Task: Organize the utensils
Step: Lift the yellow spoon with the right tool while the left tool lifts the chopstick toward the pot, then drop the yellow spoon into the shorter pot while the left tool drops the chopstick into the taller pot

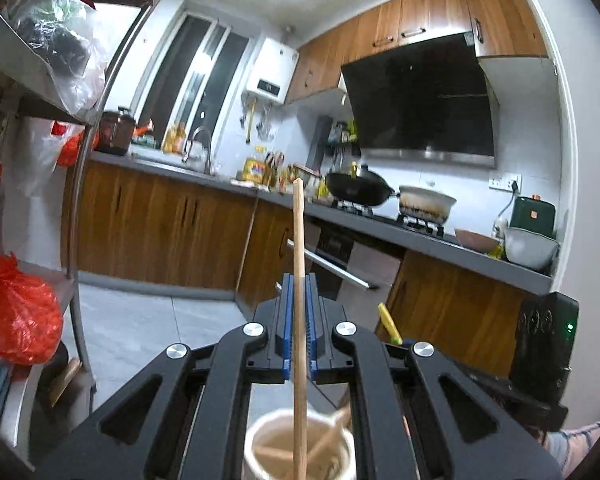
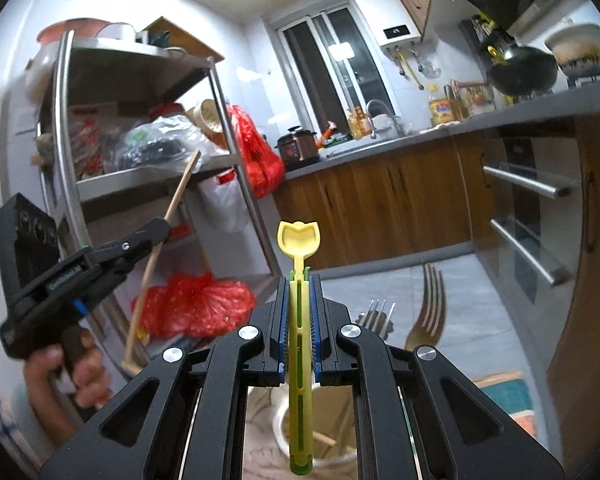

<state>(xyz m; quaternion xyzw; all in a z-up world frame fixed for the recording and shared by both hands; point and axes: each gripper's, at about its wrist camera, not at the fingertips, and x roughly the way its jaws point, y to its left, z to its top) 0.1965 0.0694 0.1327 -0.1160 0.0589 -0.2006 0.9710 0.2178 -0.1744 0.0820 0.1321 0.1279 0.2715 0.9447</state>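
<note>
My left gripper (image 1: 299, 280) is shut on a long wooden utensil handle (image 1: 299, 264) that stands upright, its lower end over a white utensil cup (image 1: 260, 446) holding other wooden utensils. My right gripper (image 2: 299, 280) is shut on a yellow-green plastic utensil (image 2: 299, 240) with a tulip-shaped end, held upright over the same white cup (image 2: 278, 426). The left gripper (image 2: 162, 228) with its wooden stick (image 2: 180, 190) shows at the left in the right wrist view. The yellow utensil's tip (image 1: 389, 322) shows in the left wrist view.
A gold fork (image 2: 428, 312) and several steel utensil handles (image 2: 376, 312) stand to the right of my right gripper. A metal shelf rack (image 2: 228, 128) with red bags (image 2: 196, 304) is at the left. The kitchen counter (image 1: 380, 220) carries a wok (image 1: 358, 188) and a pot (image 1: 426, 202).
</note>
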